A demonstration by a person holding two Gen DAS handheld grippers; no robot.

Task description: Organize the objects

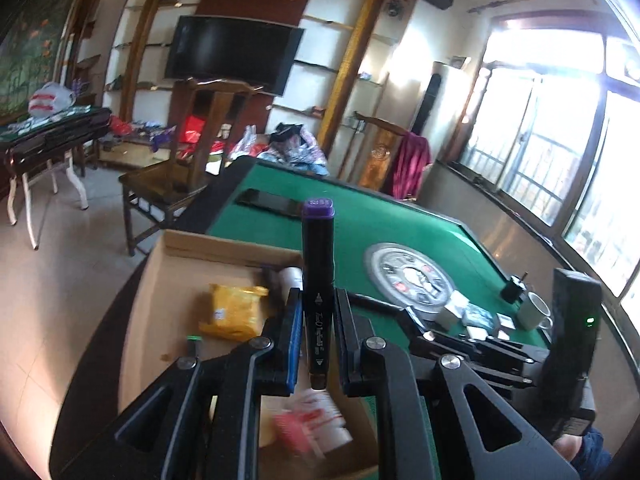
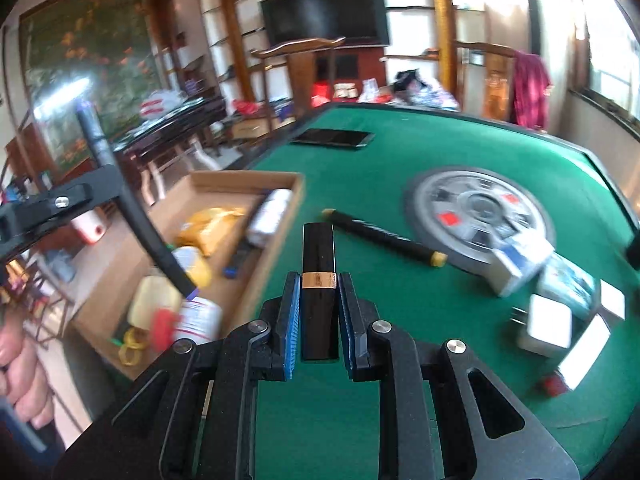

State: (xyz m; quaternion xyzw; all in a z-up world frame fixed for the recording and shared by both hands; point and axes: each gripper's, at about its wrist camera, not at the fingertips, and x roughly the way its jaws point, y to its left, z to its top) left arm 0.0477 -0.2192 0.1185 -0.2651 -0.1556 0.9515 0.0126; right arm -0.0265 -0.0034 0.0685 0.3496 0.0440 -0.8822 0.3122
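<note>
While both tongs grip, cardboard box (image 2: 298, 184) rim borders open green felt (image 2: 460, 152).

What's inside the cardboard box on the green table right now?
In the box: a yellow packet, a white roll, a pale yellow container, a white bottle and yellow rings. The marker in the left tool covers part; blur hides the rest.

A wide black flat-screen television (image 1: 234, 56) hangs on the far wall inside a wooden shelving unit with gold-trimmed arches (image 1: 352, 64). A dark carved wooden chair (image 1: 188, 160) stands on the pale tiled floor (image 1: 52, 272) beyond the worktop. A maroon cloth (image 2: 530, 86) drapes over a second wooden chair (image 2: 496, 80), near the bright barred window (image 1: 560, 152). A large leafy painting (image 2: 88, 64) fills the left wall.
</note>
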